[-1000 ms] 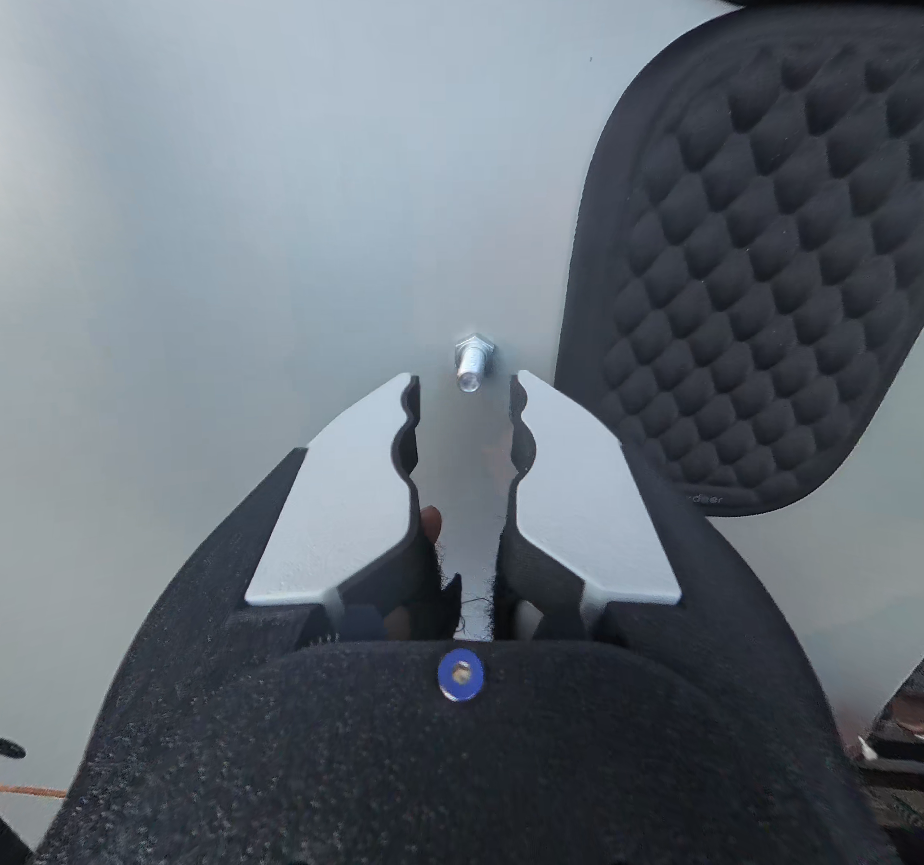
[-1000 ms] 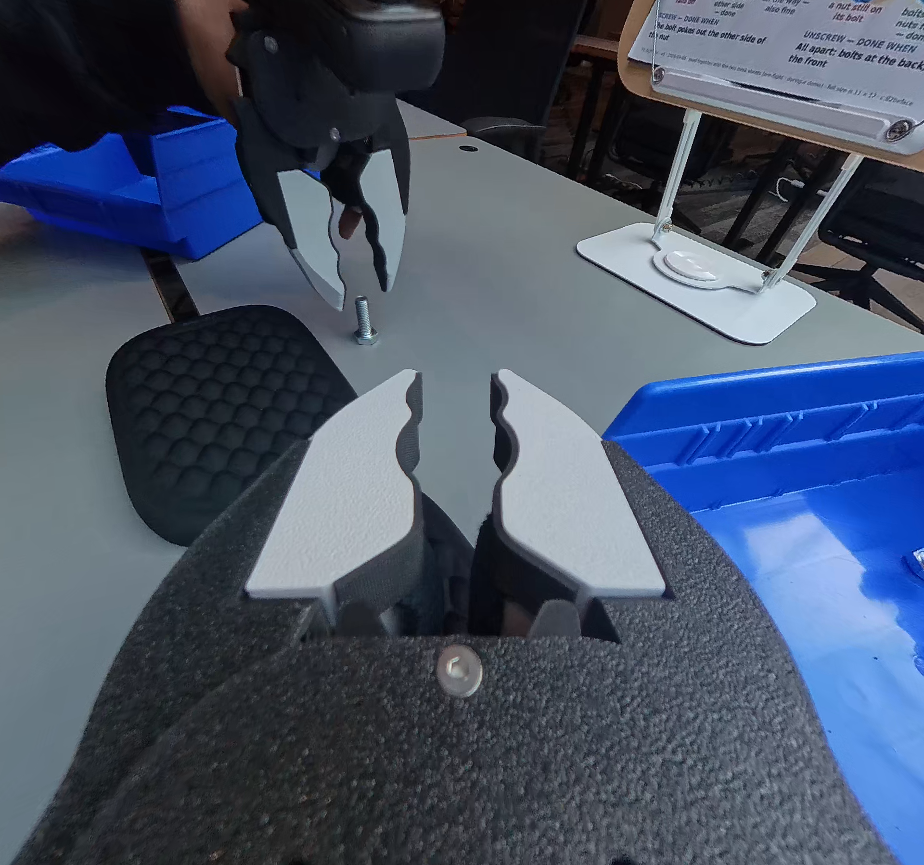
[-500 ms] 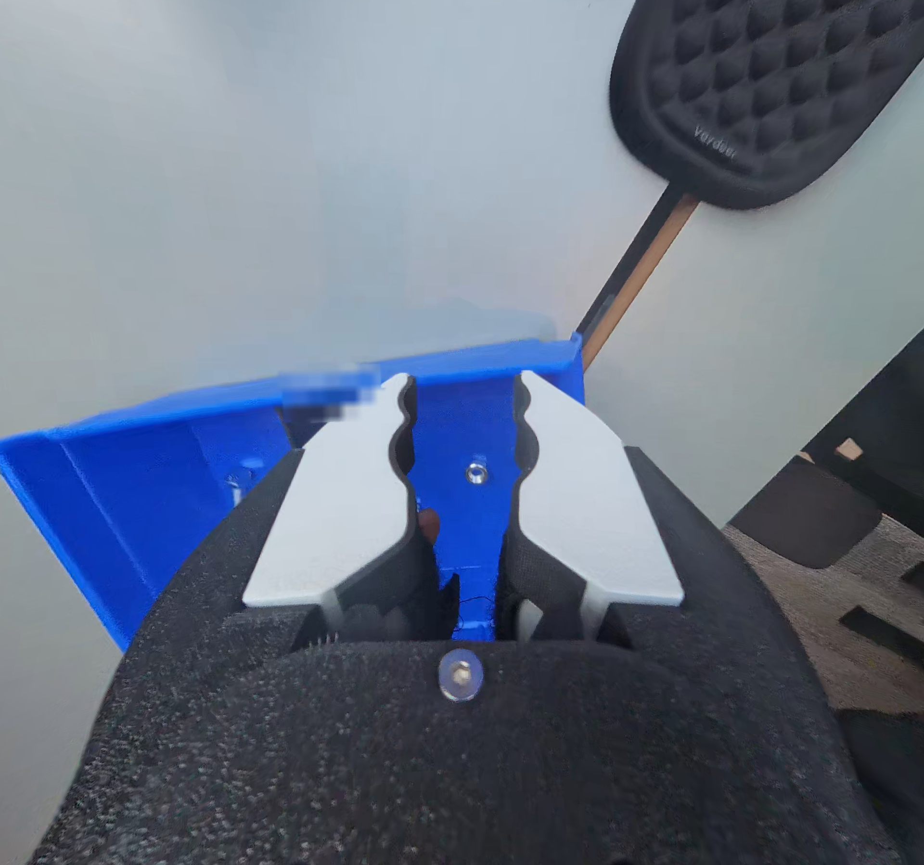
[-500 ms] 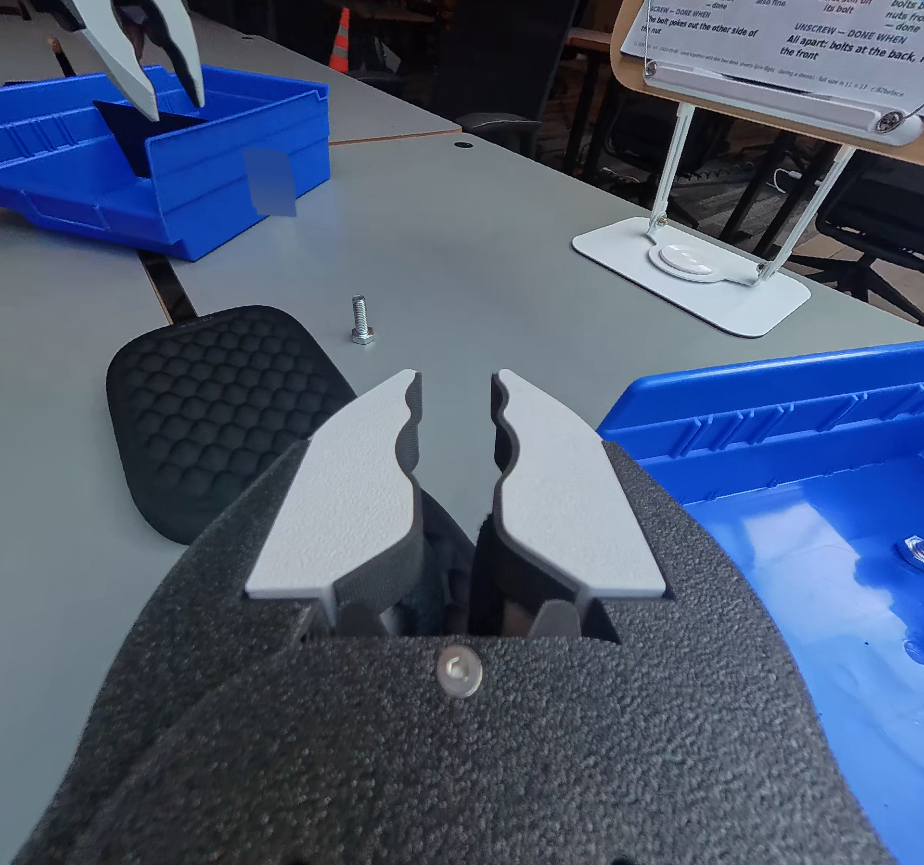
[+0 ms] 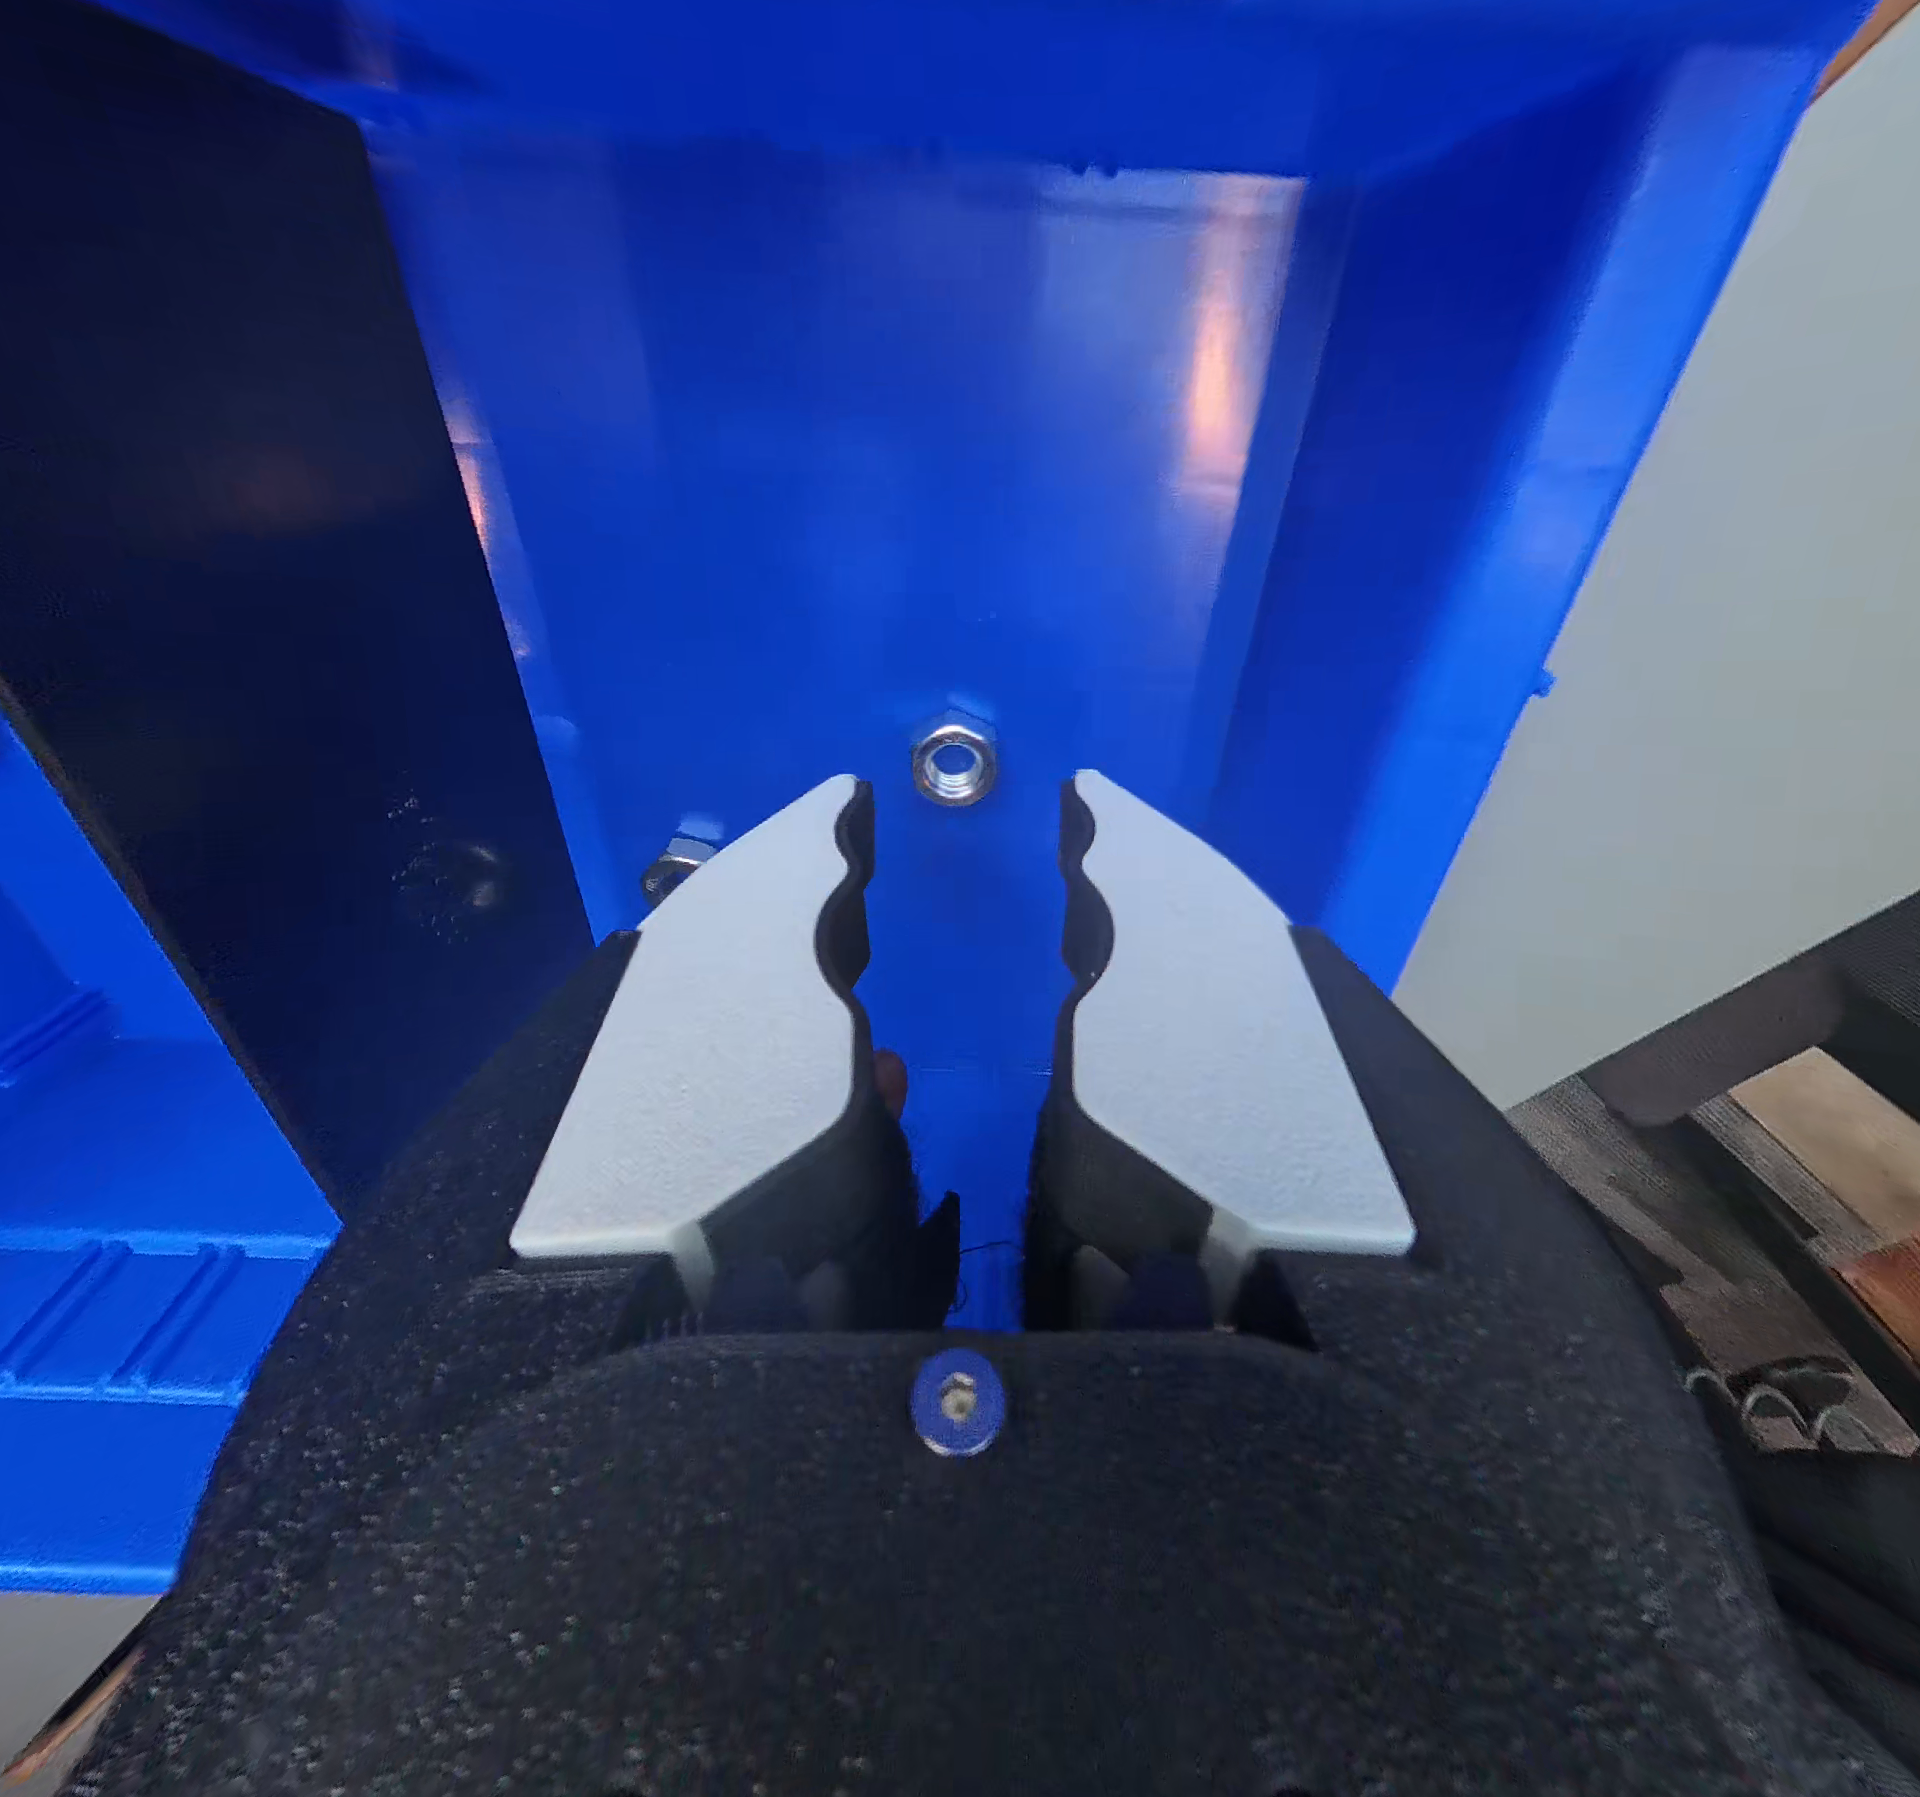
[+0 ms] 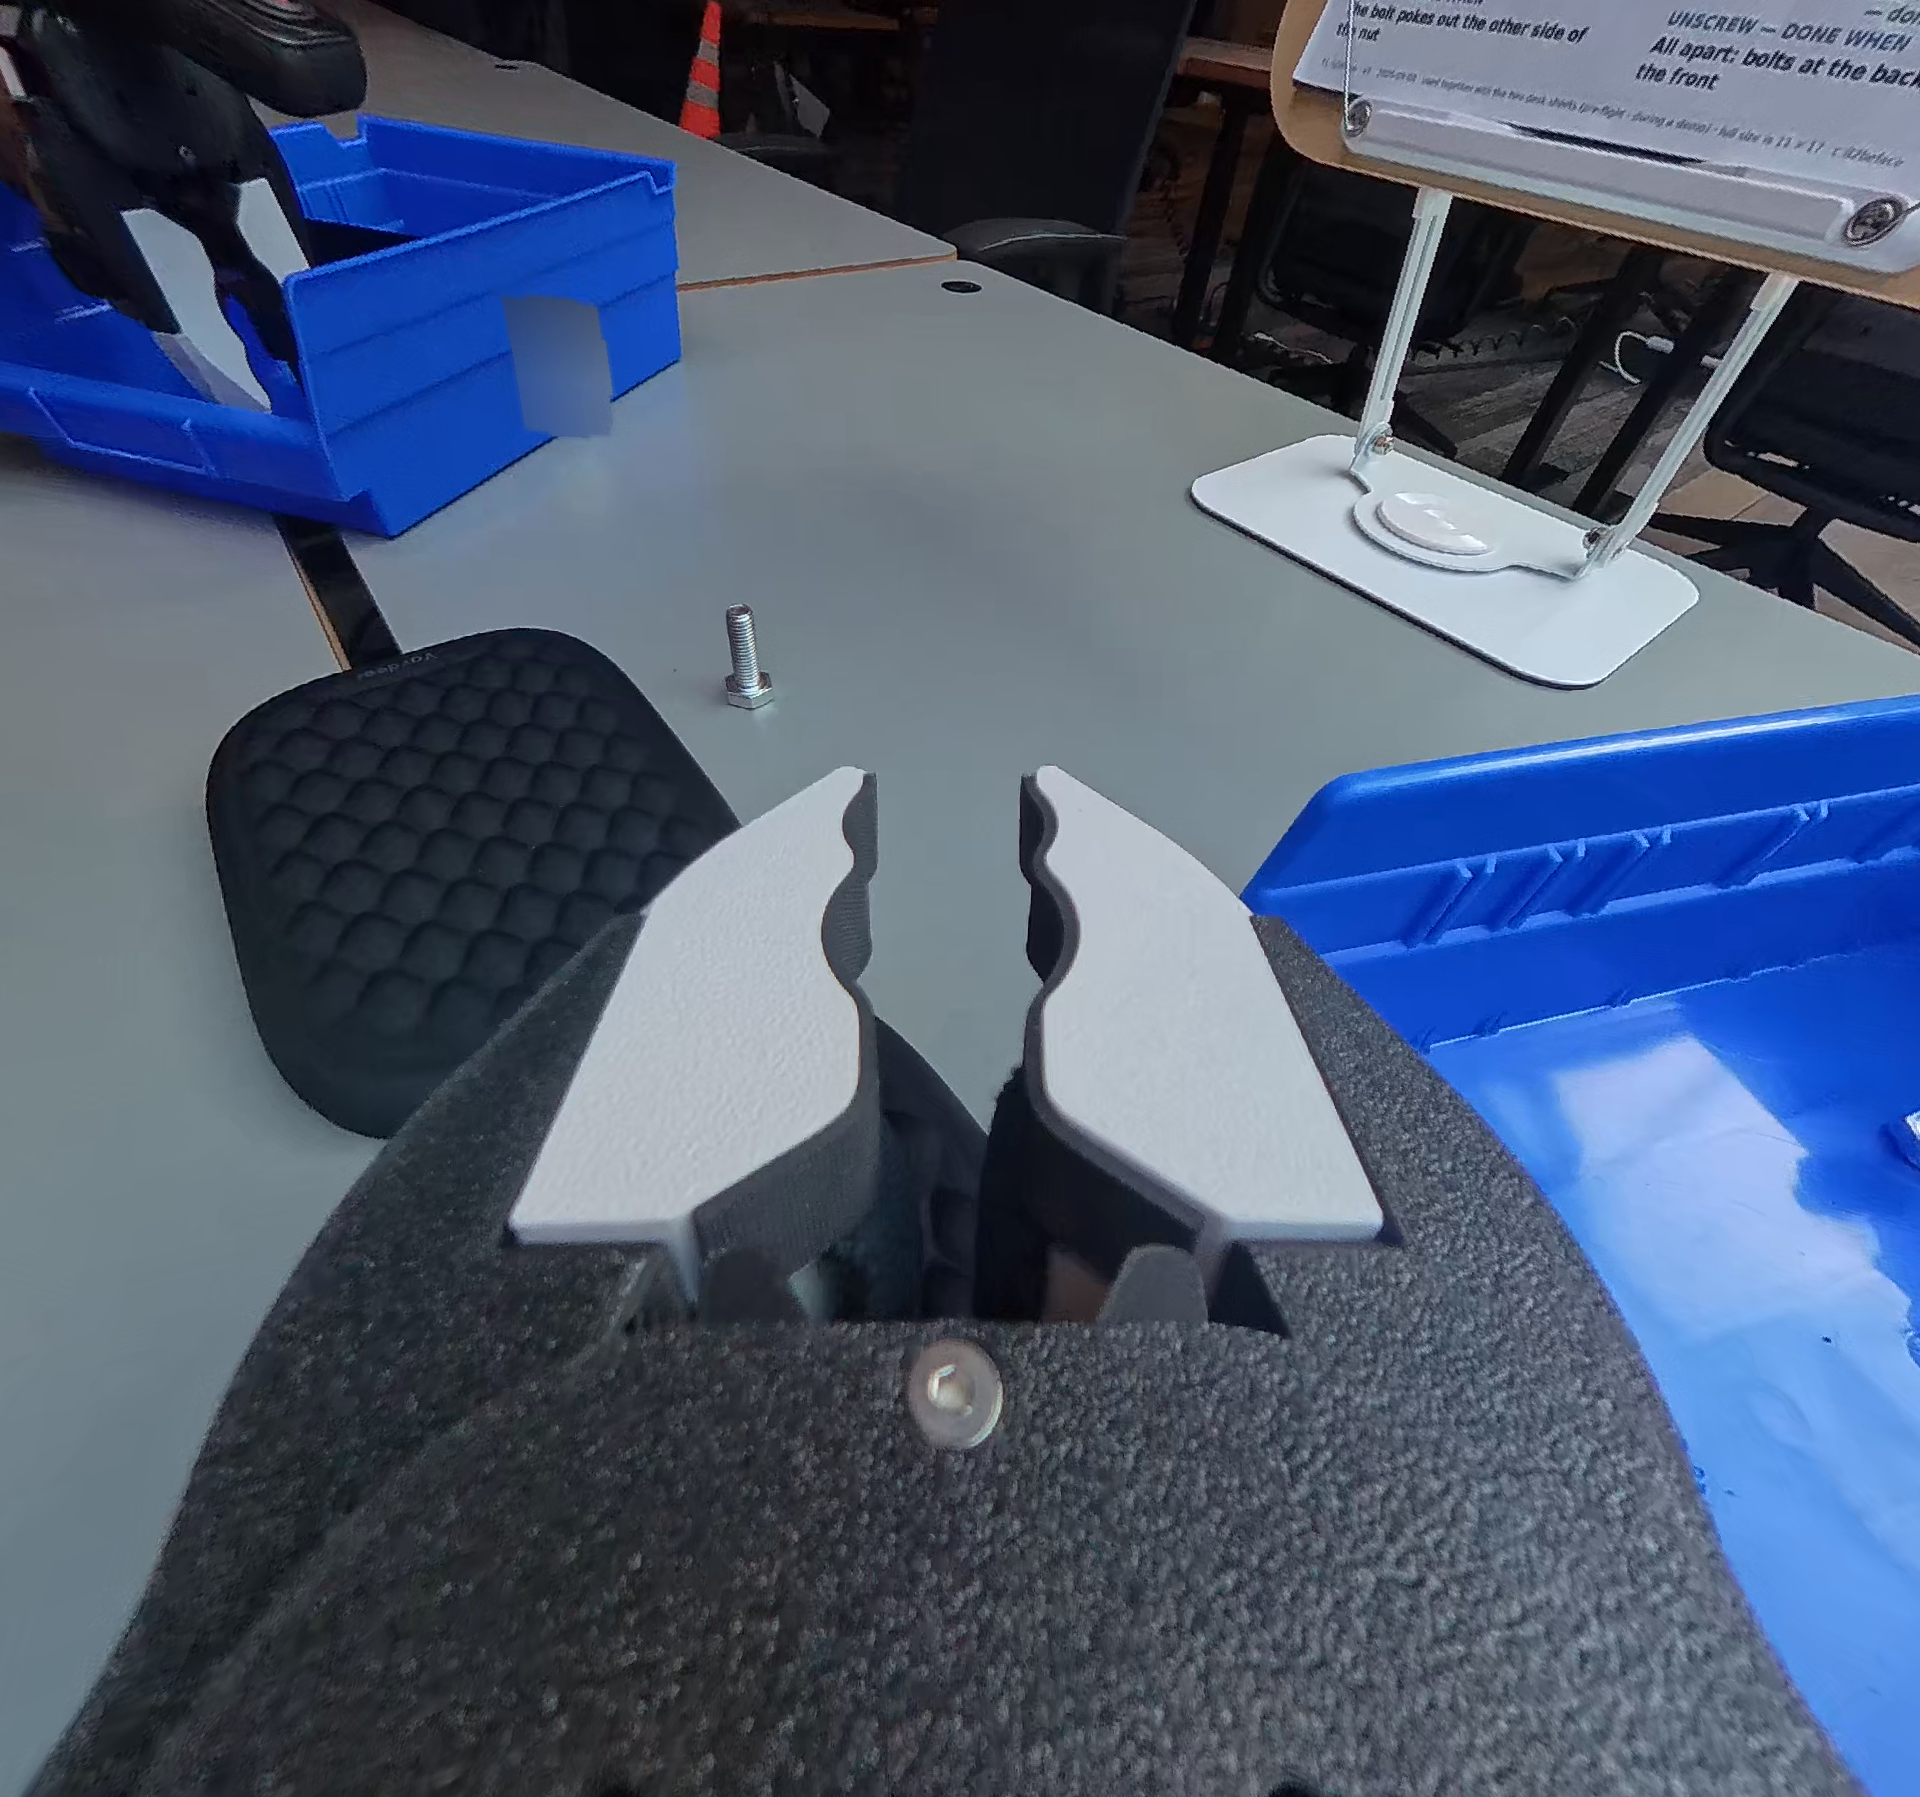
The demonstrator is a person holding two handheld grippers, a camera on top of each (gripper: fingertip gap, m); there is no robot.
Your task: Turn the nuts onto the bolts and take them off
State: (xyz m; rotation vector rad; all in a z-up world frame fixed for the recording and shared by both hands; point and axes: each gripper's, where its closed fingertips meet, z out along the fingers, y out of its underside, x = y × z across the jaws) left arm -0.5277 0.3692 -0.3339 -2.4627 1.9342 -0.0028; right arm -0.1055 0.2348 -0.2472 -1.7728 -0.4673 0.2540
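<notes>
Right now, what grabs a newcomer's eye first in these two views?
The left gripper is lowered into the blue bin at the table's far left, fingers open over a silver nut lying flat on the bin floor. On the grey table a lone bolt stands on its head beside the black honeycomb pad. The right gripper hangs open and empty above the table.

Grey tables point(image 6: 987, 521) butt together; black chairs point(image 6: 1023, 85) and an orange cone point(image 6: 704, 74) stand in dim background
</notes>
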